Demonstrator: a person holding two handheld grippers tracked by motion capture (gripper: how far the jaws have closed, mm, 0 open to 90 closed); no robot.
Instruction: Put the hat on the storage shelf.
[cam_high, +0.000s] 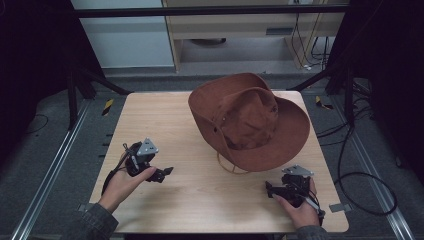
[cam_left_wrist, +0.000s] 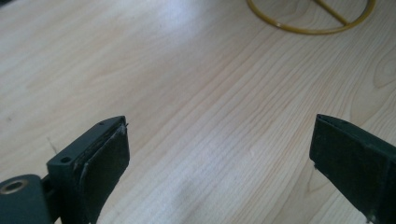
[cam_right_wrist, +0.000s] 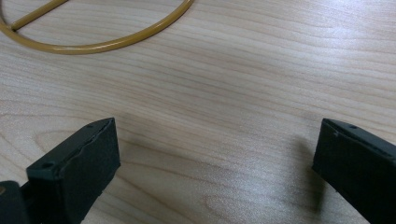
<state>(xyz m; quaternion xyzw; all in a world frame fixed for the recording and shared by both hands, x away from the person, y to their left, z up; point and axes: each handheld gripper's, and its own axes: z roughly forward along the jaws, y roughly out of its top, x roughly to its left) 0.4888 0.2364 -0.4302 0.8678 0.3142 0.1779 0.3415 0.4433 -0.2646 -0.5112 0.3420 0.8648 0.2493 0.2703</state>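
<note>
A brown wide-brimmed hat (cam_high: 249, 120) lies tilted on the right half of the wooden table (cam_high: 165, 120), its yellowish chin cord (cam_high: 227, 167) looping out from under the front brim. That cord (cam_left_wrist: 310, 21) curves across the top of the left gripper view, and the cord (cam_right_wrist: 93, 37) arcs through the upper left of the right gripper view. My left gripper (cam_high: 164, 173) rests low at the table's front left, open, pointing right over bare wood. My right gripper (cam_high: 270, 189) sits at the front right, open, pointing left, just below the brim. Nothing lies between either pair of jaws.
Metal rails run along both sides of the table. Black cables (cam_high: 350, 165) trail over the floor to the right. A pale cabinet (cam_high: 250, 30) stands behind the table. Bare wood spreads between the two grippers.
</note>
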